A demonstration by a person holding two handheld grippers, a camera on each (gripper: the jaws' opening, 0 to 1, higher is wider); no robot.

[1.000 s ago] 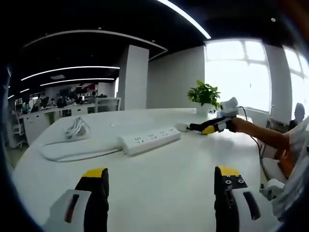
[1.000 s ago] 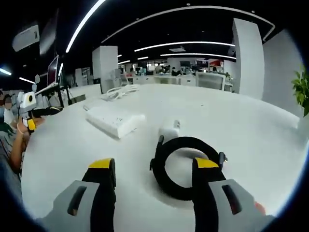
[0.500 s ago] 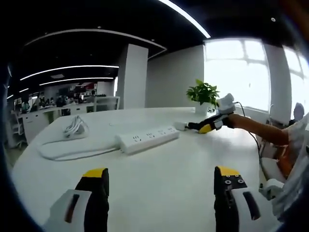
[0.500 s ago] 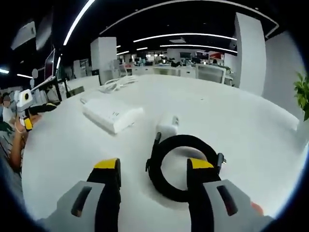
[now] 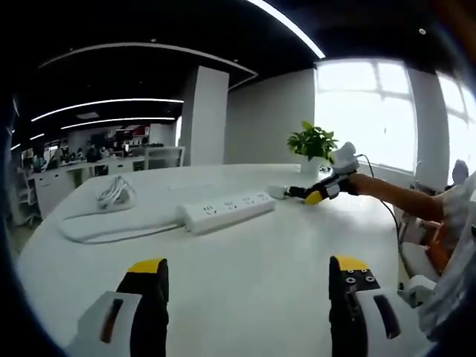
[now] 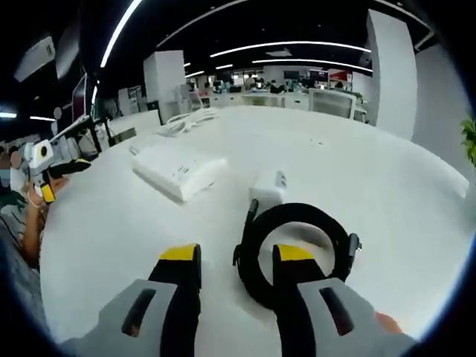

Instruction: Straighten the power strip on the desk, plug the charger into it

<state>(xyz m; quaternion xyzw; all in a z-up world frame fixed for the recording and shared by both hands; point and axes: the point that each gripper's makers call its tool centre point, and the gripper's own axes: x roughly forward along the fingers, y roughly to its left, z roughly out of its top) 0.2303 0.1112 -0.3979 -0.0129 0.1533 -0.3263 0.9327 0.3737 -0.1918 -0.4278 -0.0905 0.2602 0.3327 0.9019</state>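
A white power strip [image 5: 227, 210] lies at an angle across the white desk [image 5: 245, 253], its white cord [image 5: 111, 229] looping off to the left. In the right gripper view the power strip [image 6: 178, 169] is ahead on the left. A white charger [image 6: 268, 187] lies just ahead, its black cable coil [image 6: 327, 223] on the desk behind it. My right gripper [image 6: 236, 254] is open but narrowed, with the coil's left arc between its jaws. From the left gripper view, the right gripper [image 5: 299, 194] reaches in beside the charger [image 5: 277, 192]. My left gripper [image 5: 249, 269] hovers open and empty, well short of the strip.
A potted plant [image 5: 316, 143] stands at the desk's far edge by the window. A bundle of white cable [image 5: 115, 195] lies far left. A person's arm [image 5: 401, 197] stretches in from the right. The left gripper [image 6: 43, 167] shows past the desk's left edge.
My right gripper's jaws have drawn closer together and dropped nearer the black coil. The left gripper's jaws have stayed as they were.
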